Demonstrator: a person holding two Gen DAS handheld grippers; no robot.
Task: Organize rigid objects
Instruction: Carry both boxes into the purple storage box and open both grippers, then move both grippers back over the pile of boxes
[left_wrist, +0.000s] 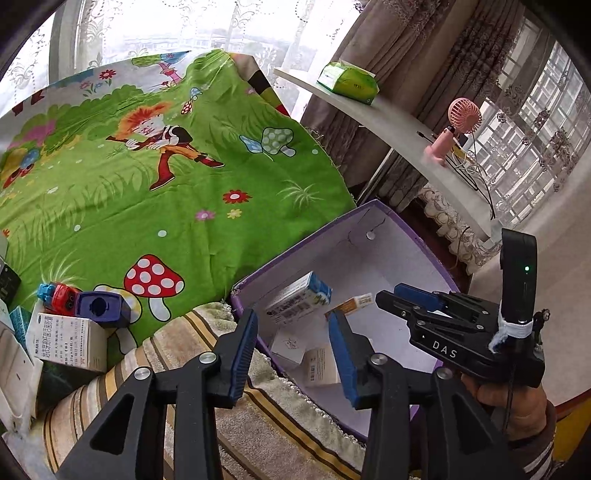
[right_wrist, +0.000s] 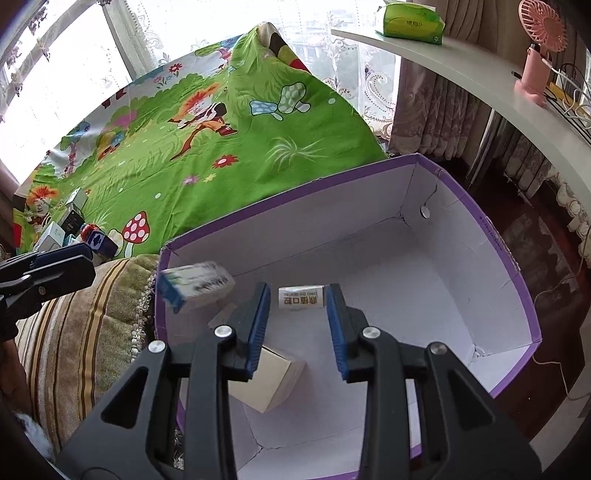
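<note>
Hovering over purple box (right_wrist: 491, 236): both claws open, blue-white carton (right_wrist: 195, 282) inside

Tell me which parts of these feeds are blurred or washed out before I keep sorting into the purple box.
Right wrist: the blue-and-white carton over the purple box is motion-smeared; the white carton beyond the fingers reads sharp; windows blown out top left.
Left wrist: the blue-and-white carton is mostly legible; the window behind the green cloth is overexposed; fisheye bends the shelf.

Open cardboard box (right_wrist: 461, 236) holding several small packets (right_wrist: 301, 297), beside a cloth-covered table (left_wrist: 147, 206); shelf (left_wrist: 406, 125) behind.
</note>
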